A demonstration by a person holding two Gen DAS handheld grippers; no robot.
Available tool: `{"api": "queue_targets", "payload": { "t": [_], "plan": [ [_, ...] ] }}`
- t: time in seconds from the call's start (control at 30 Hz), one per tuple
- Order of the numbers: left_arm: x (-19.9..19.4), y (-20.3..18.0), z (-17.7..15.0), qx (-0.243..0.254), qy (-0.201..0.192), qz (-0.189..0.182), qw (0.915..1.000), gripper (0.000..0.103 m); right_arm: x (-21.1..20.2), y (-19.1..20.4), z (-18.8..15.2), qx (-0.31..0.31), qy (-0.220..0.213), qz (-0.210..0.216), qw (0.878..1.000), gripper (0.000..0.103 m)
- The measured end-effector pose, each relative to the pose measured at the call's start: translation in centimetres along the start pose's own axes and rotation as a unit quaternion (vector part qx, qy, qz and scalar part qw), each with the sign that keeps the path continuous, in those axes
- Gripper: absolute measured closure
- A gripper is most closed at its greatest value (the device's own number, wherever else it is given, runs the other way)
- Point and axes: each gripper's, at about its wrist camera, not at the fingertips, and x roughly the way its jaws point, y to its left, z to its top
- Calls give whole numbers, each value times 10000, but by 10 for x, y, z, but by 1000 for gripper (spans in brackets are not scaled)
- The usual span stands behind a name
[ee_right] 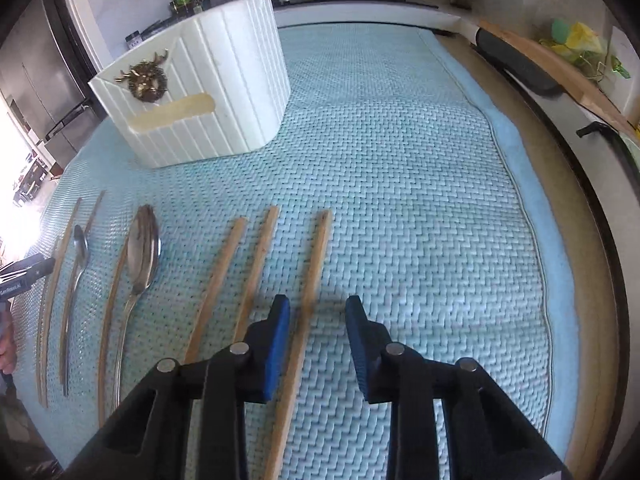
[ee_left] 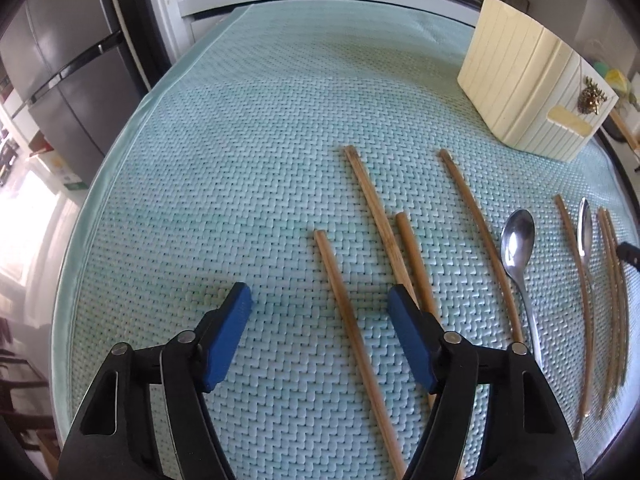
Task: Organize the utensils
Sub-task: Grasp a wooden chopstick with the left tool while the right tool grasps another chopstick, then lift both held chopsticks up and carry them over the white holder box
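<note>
Several wooden chopsticks lie lengthwise on a pale green woven mat [ee_left: 240, 140]. In the left wrist view my left gripper [ee_left: 320, 302] is open and empty, low over the mat, with one chopstick [ee_left: 352, 332] between its blue pads. A large spoon [ee_left: 518, 252] and a small spoon [ee_left: 585, 232] lie to its right among more chopsticks. In the right wrist view my right gripper [ee_right: 318, 312] is open and empty, straddling the rightmost chopstick [ee_right: 308, 304]. The large spoon [ee_right: 142, 252] and small spoon [ee_right: 80, 252] lie to its left.
A cream ribbed utensil holder [ee_left: 528, 80] with a brass ornament stands at the back of the mat, also shown in the right wrist view [ee_right: 208, 84]. A stove and pans sit behind. A grey fridge [ee_left: 68, 68] stands at the left. The mat's edge [ee_right: 532, 200] runs along the right.
</note>
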Motion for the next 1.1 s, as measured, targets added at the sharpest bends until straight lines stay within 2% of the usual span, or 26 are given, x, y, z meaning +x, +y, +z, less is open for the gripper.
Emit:
{"api": "queue_targets", "payload": {
  "t": [0.1, 0.17, 0.2, 0.23, 0.27, 0.4, 0.57, 0.77, 0.87, 1.1],
  "plan": [
    [6, -5, 12, 87, 42, -53, 9999, 50, 12, 6, 21, -157, 226, -124, 9995, 76],
    [6, -5, 17, 126, 50, -114, 9998, 72, 17, 10, 32, -278, 309, -237, 9989, 93],
    [5, -5, 18, 149, 48, -126, 9998, 77, 20, 12, 36, -325, 344, -284, 9985, 94],
    [5, -5, 20, 172, 55, -152, 9997, 91, 22, 13, 40, -354, 355, -316, 9982, 95],
    [5, -4, 20, 176, 55, -207, 9996, 95, 22, 13, 43, -346, 371, -311, 9982, 96],
    [3, -2, 21, 105, -58, -339, 9994, 99, 17, 10, 45, -200, 240, -136, 9994, 96],
    [-24, 4, 18, -43, -402, -656, 9970, 99, -23, 9, 37, -77, -283, 197, 9994, 96],
    [-96, 12, 19, -55, -1049, -1062, 9888, 99, -100, 20, 23, -162, -1136, 602, 9916, 96],
    [-137, 7, 9, 56, -1374, -1203, 9832, 99, -140, 31, 11, -287, -1508, 765, 9852, 96],
    [-207, 3, -6, 289, -2052, -1460, 9673, 99, -213, 51, -7, -646, -2312, 879, 9668, 96]
  ]
}}
